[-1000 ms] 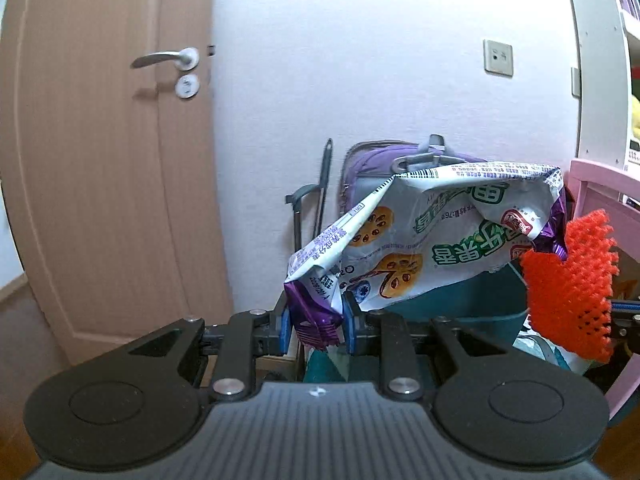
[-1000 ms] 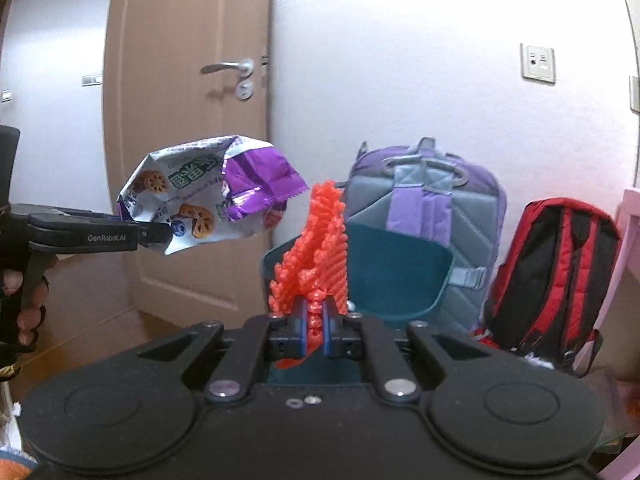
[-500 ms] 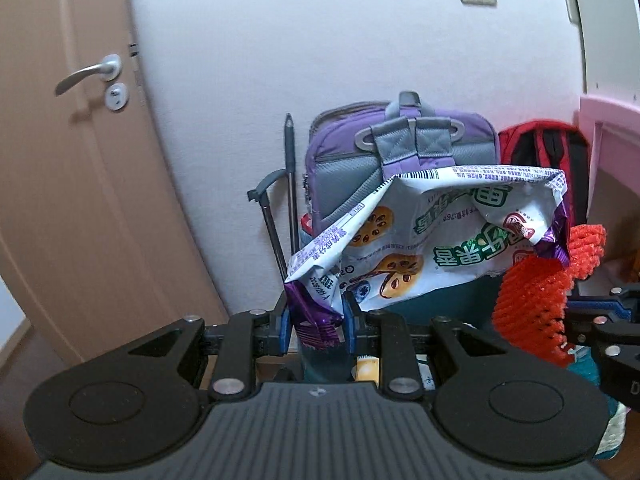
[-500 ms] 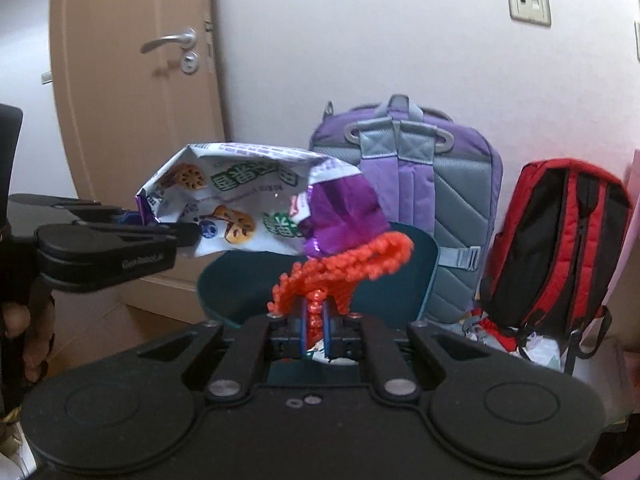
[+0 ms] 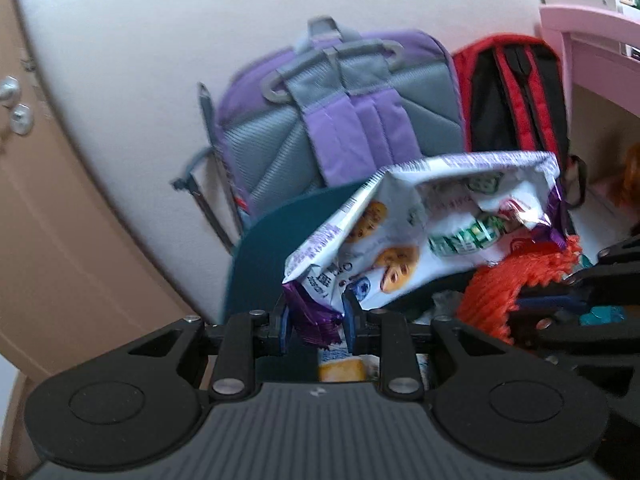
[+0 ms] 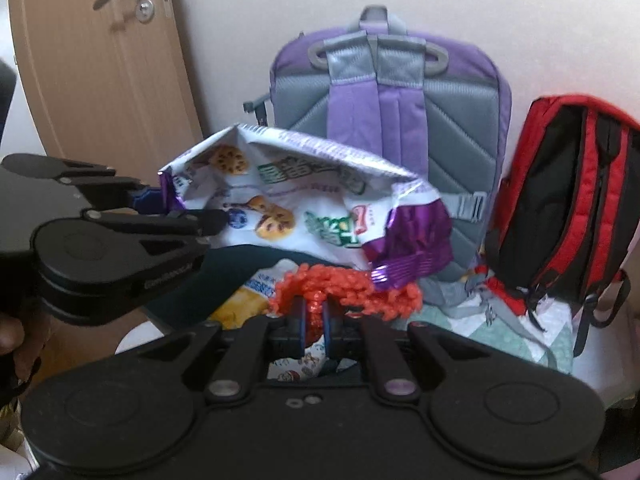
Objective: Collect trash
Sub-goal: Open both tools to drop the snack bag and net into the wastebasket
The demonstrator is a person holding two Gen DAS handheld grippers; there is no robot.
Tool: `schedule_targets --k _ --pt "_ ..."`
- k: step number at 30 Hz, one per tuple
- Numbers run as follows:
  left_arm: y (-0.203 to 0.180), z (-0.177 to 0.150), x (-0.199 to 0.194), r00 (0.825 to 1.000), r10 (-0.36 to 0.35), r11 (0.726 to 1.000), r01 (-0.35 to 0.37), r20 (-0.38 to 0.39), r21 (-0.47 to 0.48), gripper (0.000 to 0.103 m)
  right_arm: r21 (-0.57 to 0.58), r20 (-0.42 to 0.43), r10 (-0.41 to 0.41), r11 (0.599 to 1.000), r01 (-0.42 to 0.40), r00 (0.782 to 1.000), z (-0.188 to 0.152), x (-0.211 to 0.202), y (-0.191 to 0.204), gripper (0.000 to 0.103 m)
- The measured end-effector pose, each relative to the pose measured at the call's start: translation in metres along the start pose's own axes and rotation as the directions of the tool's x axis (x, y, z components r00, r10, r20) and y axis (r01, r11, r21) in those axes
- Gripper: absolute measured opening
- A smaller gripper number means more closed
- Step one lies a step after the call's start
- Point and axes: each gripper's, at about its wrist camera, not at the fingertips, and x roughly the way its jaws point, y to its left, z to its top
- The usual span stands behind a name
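Note:
My left gripper is shut on the purple end of a crumpled white-and-purple cookie bag, which hangs over the dark teal trash bin. In the right wrist view the same bag and left gripper come in from the left. My right gripper is shut on an orange foam fruit net, held over the bin's mouth. That net shows at the right of the left wrist view. Wrappers lie inside the bin.
A purple-and-grey backpack leans on the white wall behind the bin, a red-and-black backpack to its right. A wooden door stands at the left. A pink shelf is at the right. A hand shows at the left edge.
Both grippers have moved forward and down toward the bin, carrying the cookie bag and the orange net. The backpacks look larger and the door has slid to the left.

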Motion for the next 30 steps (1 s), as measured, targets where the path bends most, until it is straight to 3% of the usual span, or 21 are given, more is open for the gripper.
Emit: schedule_targets --k 7,13,16,18,22,27,30 --pt "-0.011 0.002 0.026 0.997 -0.014 0.996 0.021 -0.08 0.089 0.027 -0.011 -0.036 -0.004 1.0 0.004 0.999 0.004 0.013 0.001 0.014" --pt "-0.006 -0.006 0.042 0.986 -0.07 0.997 0.073 -0.152 0.018 0.029 -0.043 -0.038 -0.011 0.999 0.009 0.999 0.005 0.015 0.002 0.018" --pt "0.001 -0.011 0.045 0.979 -0.098 0.995 0.091 -0.178 -0.048 0.042 -0.053 -0.028 -0.023 0.998 0.021 0.999 0.005 0.013 0.004 0.022" --pt "0.004 -0.015 0.043 0.981 -0.089 0.995 0.079 -0.17 -0.069 0.067 -0.05 -0.02 -0.027 0.998 0.026 0.999 0.004 0.01 0.003 0.028" --pt "0.01 -0.02 0.031 0.986 -0.099 0.992 0.086 -0.137 -0.095 0.071 -0.026 -0.004 -0.015 1.0 0.015 1.0 0.003 0.003 0.0 0.04" --pt "0.017 -0.022 0.012 0.989 -0.103 0.989 0.091 -0.105 -0.12 0.071 -0.025 0.019 -0.02 0.999 0.021 1.0 0.002 -0.011 0.003 0.047" --pt "0.019 -0.023 -0.002 0.994 -0.081 0.991 0.072 -0.08 -0.112 0.077 -0.034 0.036 -0.028 0.999 0.029 0.999 0.001 -0.021 0.007 0.051"
